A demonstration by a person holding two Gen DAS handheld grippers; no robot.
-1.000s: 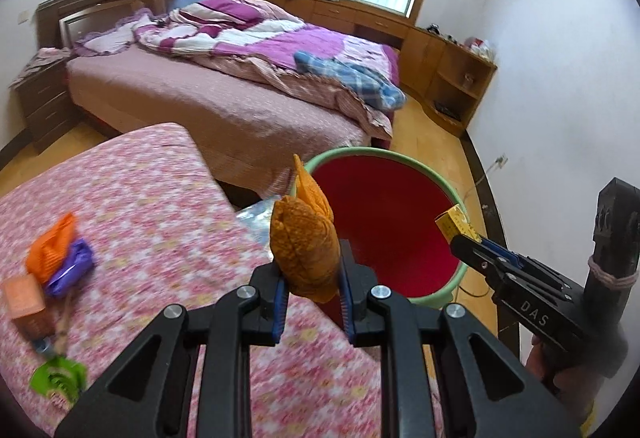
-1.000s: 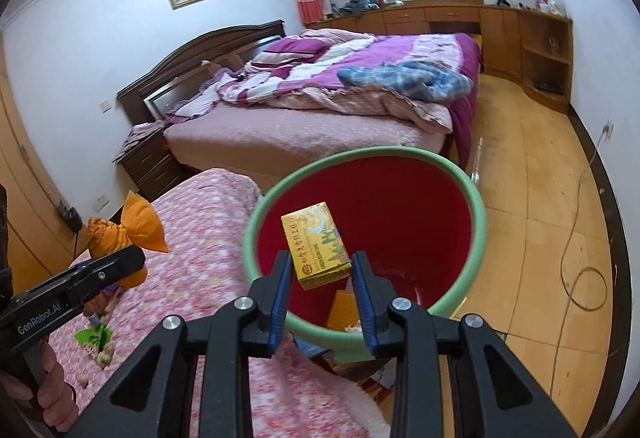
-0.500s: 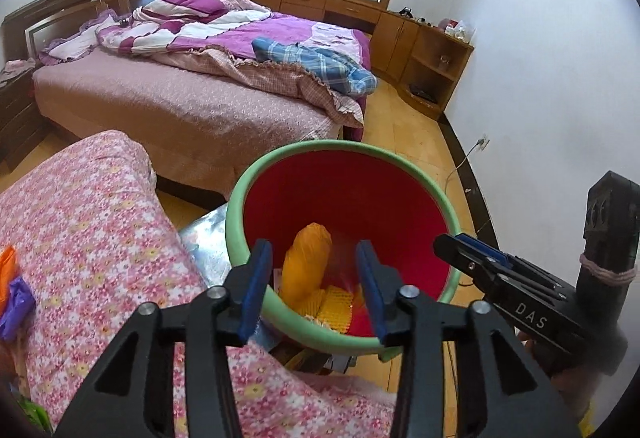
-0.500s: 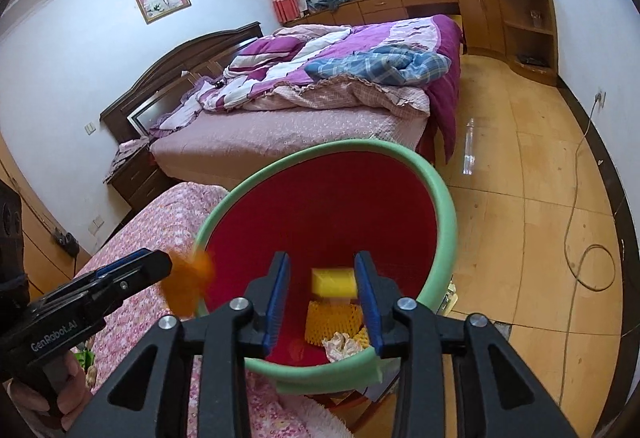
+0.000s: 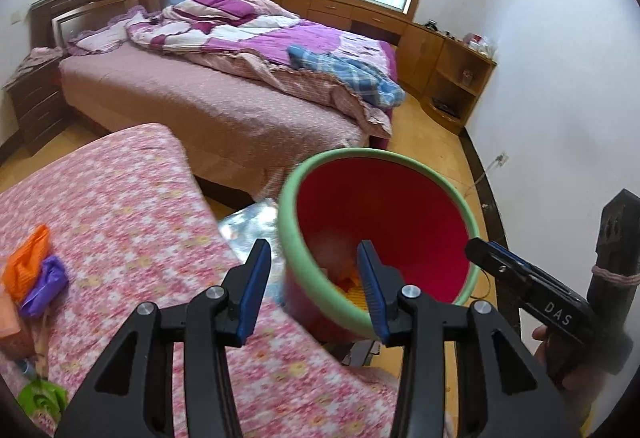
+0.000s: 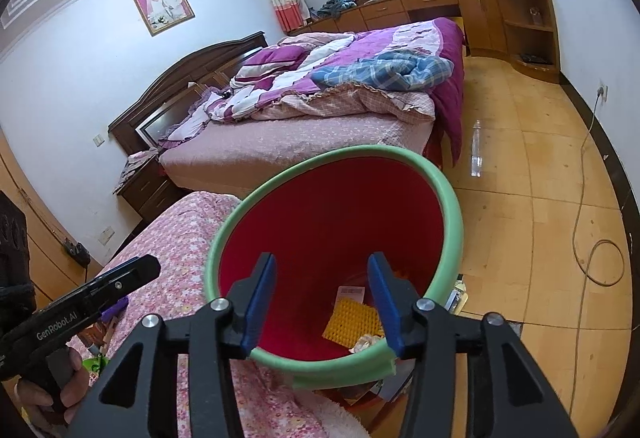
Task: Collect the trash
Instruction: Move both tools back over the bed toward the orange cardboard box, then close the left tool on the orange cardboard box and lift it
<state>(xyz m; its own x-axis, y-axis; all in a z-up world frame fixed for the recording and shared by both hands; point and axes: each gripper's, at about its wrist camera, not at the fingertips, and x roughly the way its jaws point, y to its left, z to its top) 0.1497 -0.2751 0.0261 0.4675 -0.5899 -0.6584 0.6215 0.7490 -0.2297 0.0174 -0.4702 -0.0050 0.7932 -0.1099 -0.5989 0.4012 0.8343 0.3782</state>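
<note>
- The left gripper (image 5: pixel 314 270) has its jaws spread wide and grasps nothing; the green rim of the red bin (image 5: pixel 290 222) shows in the gap between them, with the bin's mouth lying ahead and to the right of the jaws.
- The right gripper (image 6: pixel 322 294) is likewise released and empty, its jaws framing the inside of the bin, which sits straight ahead of and below them.
- Trash already lies at the bottom of the bin: a yellow ridged piece (image 6: pixel 352 322) between the right jaws, a small pale card (image 6: pixel 350 294) just beyond it, and a crumpled scrap (image 6: pixel 366 342) beside the right-hand jaw.
- My reading: the drop step is done for both hands, and the next pickup is in hand.
- More trash waits on the flowered table (image 5: pixel 120 206), well to the left of the left jaws: an orange wrapper (image 5: pixel 28 262) touching a purple wrapper (image 5: pixel 44 286), with a green packet (image 5: pixel 40 400) nearer the camera, low and left of the jaws.
- The next move likely calls for swinging the left gripper leftward over the table, jaws kept apart, lowering them astride the orange and purple pair, then closing.
- The wrappers look thin and soft, so a low approach close to the cloth seems needed.
</note>
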